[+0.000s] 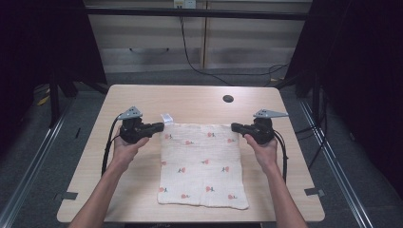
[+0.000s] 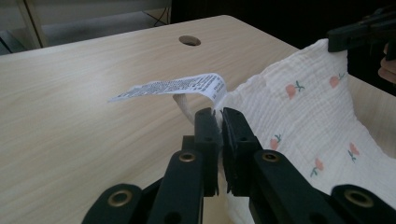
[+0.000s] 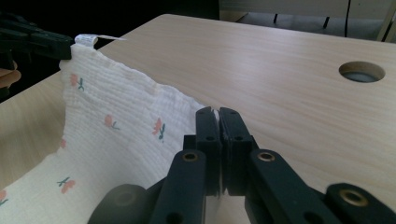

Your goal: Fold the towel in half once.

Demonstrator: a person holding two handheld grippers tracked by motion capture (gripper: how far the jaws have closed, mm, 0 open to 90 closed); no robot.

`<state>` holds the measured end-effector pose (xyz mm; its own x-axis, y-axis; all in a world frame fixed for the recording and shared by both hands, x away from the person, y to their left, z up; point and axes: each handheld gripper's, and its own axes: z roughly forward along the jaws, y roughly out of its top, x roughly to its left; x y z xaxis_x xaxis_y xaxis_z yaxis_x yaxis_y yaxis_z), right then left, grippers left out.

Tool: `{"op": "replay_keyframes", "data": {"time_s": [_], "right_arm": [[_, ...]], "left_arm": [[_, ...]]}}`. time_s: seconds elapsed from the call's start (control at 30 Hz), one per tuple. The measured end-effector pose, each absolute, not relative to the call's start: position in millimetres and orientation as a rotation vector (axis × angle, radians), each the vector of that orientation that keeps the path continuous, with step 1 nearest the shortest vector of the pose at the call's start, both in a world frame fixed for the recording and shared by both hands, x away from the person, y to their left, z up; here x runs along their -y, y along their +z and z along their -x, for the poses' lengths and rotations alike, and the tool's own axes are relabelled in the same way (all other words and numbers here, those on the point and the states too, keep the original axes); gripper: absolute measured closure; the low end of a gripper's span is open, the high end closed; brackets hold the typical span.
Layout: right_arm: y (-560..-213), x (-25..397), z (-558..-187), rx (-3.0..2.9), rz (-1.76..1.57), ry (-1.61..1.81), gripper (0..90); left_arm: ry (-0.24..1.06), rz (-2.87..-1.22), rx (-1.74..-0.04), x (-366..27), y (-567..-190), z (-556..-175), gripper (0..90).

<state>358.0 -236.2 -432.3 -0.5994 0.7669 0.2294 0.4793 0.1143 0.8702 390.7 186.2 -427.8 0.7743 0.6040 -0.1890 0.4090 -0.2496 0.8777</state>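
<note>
both far corners of cloth (image 1: 202,161) clamped: left tongs (image 1: 161,126) by care label (image 2: 177,86), right tongs (image 1: 234,127) opposite; apparently lifted off desk (image 1: 142,99), fold not yet made.

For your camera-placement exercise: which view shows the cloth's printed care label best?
The left gripper view: the care label juts out sideways just beyond the shut jaws, its print lines visible. The high view shows a small pale tab; the right gripper view shows a distant sliver at the cloth's far corner.
</note>
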Motion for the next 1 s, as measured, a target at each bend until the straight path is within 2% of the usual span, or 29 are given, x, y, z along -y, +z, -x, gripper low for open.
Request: {"op": "replay_keyframes", "data": {"time_s": [0.23, 0.5, 1.0], "right_arm": [[-414.2, 238.2, -363.4, -2.103, -1.205, 1.473, 87.3], [-406.7, 236.6, -368.8, -2.104, -1.191, 1.455, 87.4], [-421.5, 247.5, -327.8, -2.175, -1.160, 1.455, 87.4]], "left_arm": [[0.243, -1.839, -0.780, -187.4, -411.7, -398.6, 85.5], [0.253, -1.840, -0.785, -188.8, -411.3, -403.3, 85.5], [0.269, -1.915, -0.686, -196.5, -413.4, -362.9, 85.5]]}}
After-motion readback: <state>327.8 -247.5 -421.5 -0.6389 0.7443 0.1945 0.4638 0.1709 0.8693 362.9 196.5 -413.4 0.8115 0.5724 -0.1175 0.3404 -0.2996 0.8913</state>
